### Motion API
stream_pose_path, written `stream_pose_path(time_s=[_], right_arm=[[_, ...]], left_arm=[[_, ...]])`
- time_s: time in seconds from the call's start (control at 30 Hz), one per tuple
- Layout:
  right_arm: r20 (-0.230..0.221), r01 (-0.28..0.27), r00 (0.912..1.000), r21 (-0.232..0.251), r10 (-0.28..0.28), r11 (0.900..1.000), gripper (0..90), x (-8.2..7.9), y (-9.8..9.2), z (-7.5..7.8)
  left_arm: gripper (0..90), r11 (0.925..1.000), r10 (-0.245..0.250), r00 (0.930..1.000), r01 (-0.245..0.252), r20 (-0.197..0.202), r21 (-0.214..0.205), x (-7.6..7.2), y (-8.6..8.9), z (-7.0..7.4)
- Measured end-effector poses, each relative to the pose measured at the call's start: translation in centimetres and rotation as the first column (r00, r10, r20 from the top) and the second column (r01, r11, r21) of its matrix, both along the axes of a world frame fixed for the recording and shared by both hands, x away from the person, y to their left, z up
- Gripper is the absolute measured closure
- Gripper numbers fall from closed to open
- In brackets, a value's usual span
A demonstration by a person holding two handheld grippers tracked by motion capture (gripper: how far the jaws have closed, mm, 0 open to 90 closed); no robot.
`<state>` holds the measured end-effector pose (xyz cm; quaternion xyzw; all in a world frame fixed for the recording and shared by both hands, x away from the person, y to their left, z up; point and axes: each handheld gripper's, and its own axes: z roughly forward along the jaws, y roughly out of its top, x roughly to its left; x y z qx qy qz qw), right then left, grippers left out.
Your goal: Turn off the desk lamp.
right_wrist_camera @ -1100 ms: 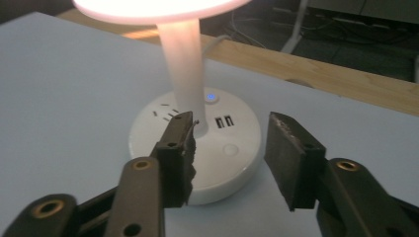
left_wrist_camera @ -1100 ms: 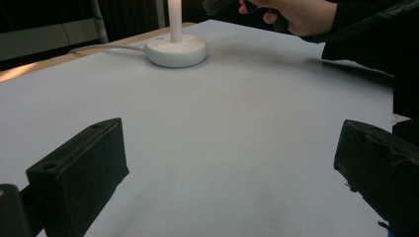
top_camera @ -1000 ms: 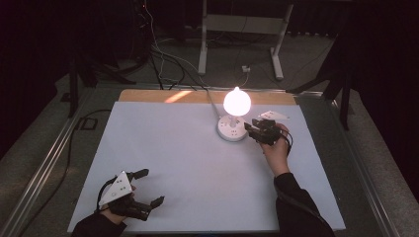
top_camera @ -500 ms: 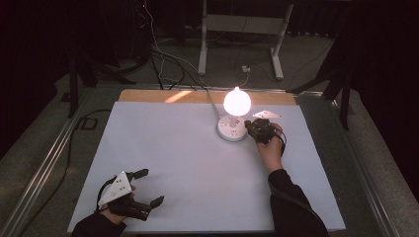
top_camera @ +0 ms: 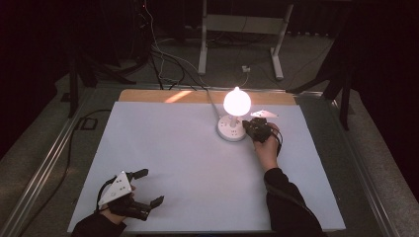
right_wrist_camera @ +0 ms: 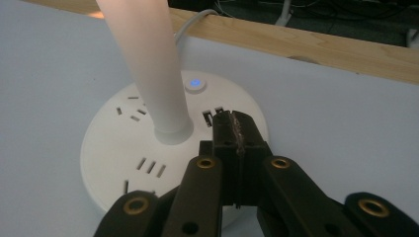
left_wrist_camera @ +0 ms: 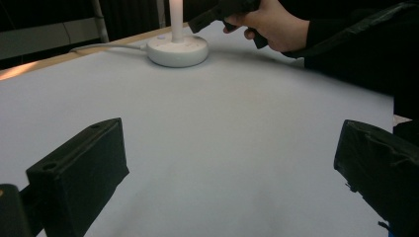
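A small white lamp with a glowing round bulb (top_camera: pixel 237 101) stands on a round white base (top_camera: pixel 230 129) with sockets, at the far middle-right of the table. My right gripper (top_camera: pixel 245 124) is at the right rim of that base. In the right gripper view its jaws (right_wrist_camera: pixel 236 121) are pressed together with nothing between them, the tips over the base (right_wrist_camera: pixel 118 148) a little short of a blue-lit button (right_wrist_camera: pixel 195 83), beside the stem (right_wrist_camera: pixel 153 64). My left gripper (top_camera: pixel 150 186) rests at the near left, jaws wide apart and empty (left_wrist_camera: pixel 232 168).
A white sheet (top_camera: pixel 188 163) covers the table, with a wooden strip (top_camera: pixel 148 95) along the far edge. The lamp's cable (top_camera: pixel 210 98) runs off the back. A metal stand (top_camera: pixel 242 24) and loose cables lie on the dark floor beyond.
My right hand has moved slightly left and down, bringing its gripper onto the rim of the lamp base. The left gripper has stayed where it was.
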<state>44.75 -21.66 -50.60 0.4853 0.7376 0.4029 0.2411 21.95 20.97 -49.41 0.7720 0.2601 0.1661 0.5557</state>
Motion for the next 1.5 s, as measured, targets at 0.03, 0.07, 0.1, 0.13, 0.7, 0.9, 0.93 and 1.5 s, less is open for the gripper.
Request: stream_pose_path(time_s=[0.03, 0.07, 0.1, 0.13, 0.7, 0.9, 0.93, 1.5], right_arm=[[-0.005, -0.001, 1.0000, 0.002, 0.001, 1.0000, 89.6, 0.1, 0.1, -0.2], [-0.007, 0.002, 1.0000, 0.006, -0.002, 1.0000, 89.6, 0.1, 0.1, -0.3], [-0.007, 0.002, 1.0000, 0.006, -0.002, 1.0000, 89.6, 0.1, 0.1, -0.3], [-0.012, 0.007, 0.9999, 0.008, -0.007, 0.9999, 89.6, 0.2, 0.1, -0.5], [0.003, 0.022, 0.9998, 0.031, -0.022, 0.9993, 89.7, -0.1, 0.2, -0.1], [0.037, 0.020, 0.9991, 0.051, -0.022, 0.9985, 89.7, -0.2, -0.2, 1.5], [0.037, 0.020, 0.9991, 0.051, -0.022, 0.9985, 89.7, -0.2, -0.2, 1.5], [0.002, 0.021, 0.9998, 0.038, -0.021, 0.9991, 89.6, 0.0, 0.1, 0.4]], left_arm=[[0.5, 1.0000, 0.000, 1.0000, 0.000, 0.000, -0.003, 0.0, 0.0, 0.0], [0.5, 1.0000, 0.001, 1.0000, -0.001, -0.001, -0.002, 0.0, 0.0, 0.0], [0.5, 1.0000, 0.001, 1.0000, -0.001, -0.001, 0.000, 0.0, 0.0, 0.0], [0.5, 1.0000, 0.002, 1.0000, -0.002, 0.000, 0.002, 0.0, 0.0, 0.0], [0.5, 1.0000, 0.004, 1.0000, -0.004, -0.005, -0.003, 0.0, 0.0, 0.0], [0.5, 1.0000, 0.007, 0.9999, -0.007, -0.009, 0.000, 0.1, 0.0, -0.1], [0.5, 1.0000, 0.006, 0.9999, -0.006, -0.009, 0.001, 0.1, -0.1, -0.1], [0.5, 1.0000, 0.001, 1.0000, -0.001, -0.006, 0.003, 0.1, -0.1, -0.1]])
